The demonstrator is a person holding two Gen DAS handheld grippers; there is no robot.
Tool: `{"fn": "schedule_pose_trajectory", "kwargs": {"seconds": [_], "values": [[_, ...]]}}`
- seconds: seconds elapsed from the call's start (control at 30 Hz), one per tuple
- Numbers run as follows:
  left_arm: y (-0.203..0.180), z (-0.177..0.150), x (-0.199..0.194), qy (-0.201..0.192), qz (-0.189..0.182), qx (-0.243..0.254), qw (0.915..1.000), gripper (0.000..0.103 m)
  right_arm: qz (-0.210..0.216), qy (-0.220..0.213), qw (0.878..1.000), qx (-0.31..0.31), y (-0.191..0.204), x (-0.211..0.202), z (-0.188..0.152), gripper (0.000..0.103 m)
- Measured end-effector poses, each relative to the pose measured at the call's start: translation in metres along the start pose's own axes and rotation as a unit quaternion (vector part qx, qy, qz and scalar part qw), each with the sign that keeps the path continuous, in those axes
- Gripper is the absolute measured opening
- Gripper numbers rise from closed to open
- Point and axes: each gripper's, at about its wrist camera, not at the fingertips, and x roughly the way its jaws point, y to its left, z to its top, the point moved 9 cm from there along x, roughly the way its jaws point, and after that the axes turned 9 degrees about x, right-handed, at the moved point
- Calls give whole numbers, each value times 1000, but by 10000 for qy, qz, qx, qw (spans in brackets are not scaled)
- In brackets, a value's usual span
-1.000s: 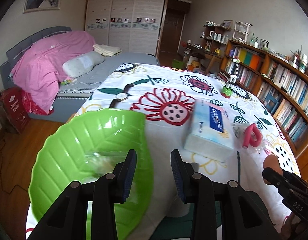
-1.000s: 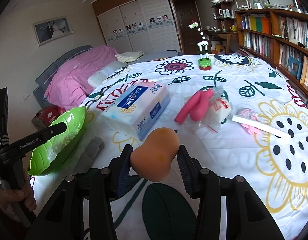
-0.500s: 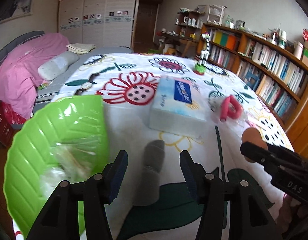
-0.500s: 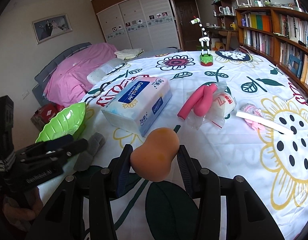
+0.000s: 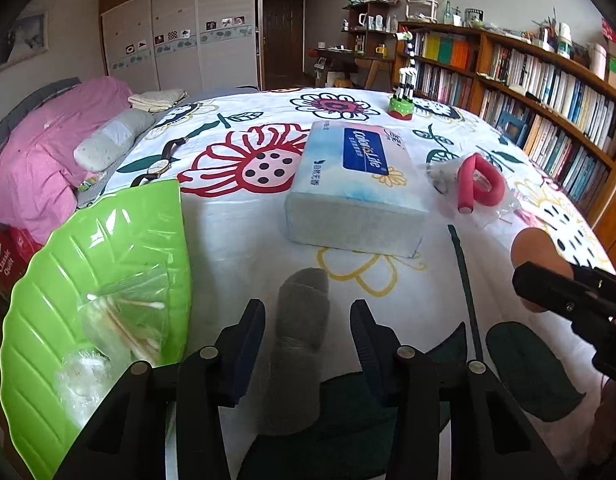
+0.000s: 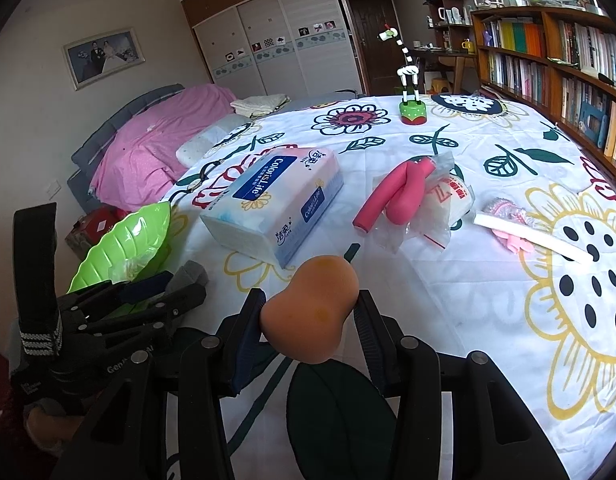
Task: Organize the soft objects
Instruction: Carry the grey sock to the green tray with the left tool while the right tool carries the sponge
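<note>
My left gripper [image 5: 307, 330] is open, its fingers on either side of a grey soft roll [image 5: 298, 344] that lies on the flowered cloth. A green leaf-shaped dish [image 5: 80, 280] with bagged cotton swabs [image 5: 126, 320] lies just left of it. My right gripper [image 6: 309, 322] is shut on an orange gourd-shaped sponge [image 6: 313, 312], held above the cloth; it shows at the right edge of the left wrist view [image 5: 535, 256]. The left gripper shows at the lower left of the right wrist view [image 6: 148, 292].
A tissue pack [image 5: 359, 188] lies mid-table. A pink foam roller in plastic [image 5: 473, 182] lies to its right, with a bagged white item [image 6: 447, 200] and a pink brush [image 6: 515, 228]. A zebra figurine [image 6: 411, 92] stands at the back. Bookshelves [image 5: 547, 92] line the right side.
My left gripper swung right from over the green dish and now straddles the grey roll. My right gripper holds the orange sponge nearly still.
</note>
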Motion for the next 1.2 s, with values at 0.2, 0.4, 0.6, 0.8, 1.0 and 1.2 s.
{"fn": "schedule_pose_trajectory", "kwargs": {"seconds": [0.2, 0.4, 0.6, 0.8, 1.0, 1.2], "values": [[-1, 2, -4, -62, 35, 98, 9999, 27, -6, 5, 10000, 39, -2, 0, -1, 47], [-16, 4, -3, -65, -154, 273, 9995, 27, 29, -3, 10000, 40, -2, -1, -2, 47], [-11, 2, 3, 30, -118, 123, 9998, 31, 36, 30, 10000, 62, -4, -1, -4, 47], [-13, 0, 11, 119, 37, 248, 9996, 35, 62, 42, 10000, 52, -4, 0, -5, 47], [-3, 4, -3, -42, -137, -141, 9998, 25, 15, -10, 10000, 65, -6, -5, -3, 47], [9, 18, -34, -443, -222, -391, 9980, 25, 19, -36, 10000, -35, 4, -5, 1, 47]]}}
